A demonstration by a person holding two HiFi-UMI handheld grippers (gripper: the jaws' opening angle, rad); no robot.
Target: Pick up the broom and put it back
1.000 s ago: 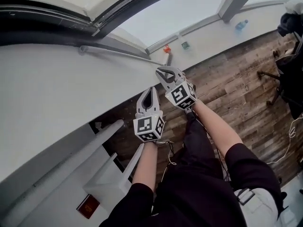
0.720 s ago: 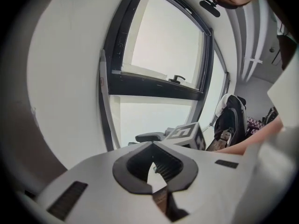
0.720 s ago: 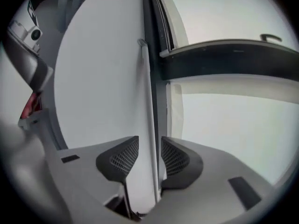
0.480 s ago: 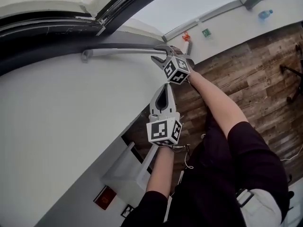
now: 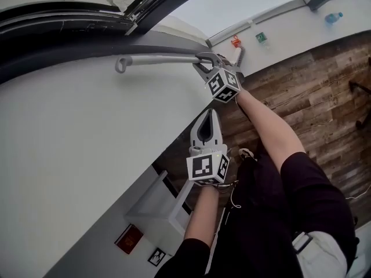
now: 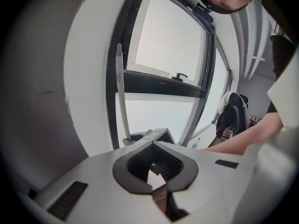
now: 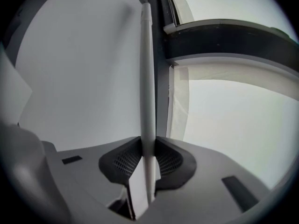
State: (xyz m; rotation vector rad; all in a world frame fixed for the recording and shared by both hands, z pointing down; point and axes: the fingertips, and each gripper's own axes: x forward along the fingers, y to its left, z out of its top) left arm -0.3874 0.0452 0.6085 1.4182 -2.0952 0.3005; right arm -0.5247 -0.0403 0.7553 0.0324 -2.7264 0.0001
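The broom's grey handle (image 5: 156, 58) leans along the white wall (image 5: 69, 155); in the right gripper view it runs straight up as a pale pole (image 7: 146, 78). My right gripper (image 5: 200, 61) is at the handle's lower part, jaws closing, both dark pads (image 7: 170, 162) pressing the pole between them. My left gripper (image 5: 209, 113) hangs nearer me, shut on nothing, pointing at the wall below the right one. In the left gripper view the handle (image 6: 120, 87) stands upright ahead of the left gripper (image 6: 152, 164). I cannot make out the broom's head.
Wooden floor (image 5: 313, 74) lies to the right. A water bottle (image 5: 333, 17), an orange item (image 5: 235, 40) and a green tag (image 5: 261, 37) sit along the far sill. A white bracket (image 5: 156, 213) juts from the wall near me. A dark window frame (image 6: 163, 85) stands ahead.
My right gripper reached from beside the left one out to the broom handle, opened round it and now clamps it. The left gripper dropped back slightly, still shut.
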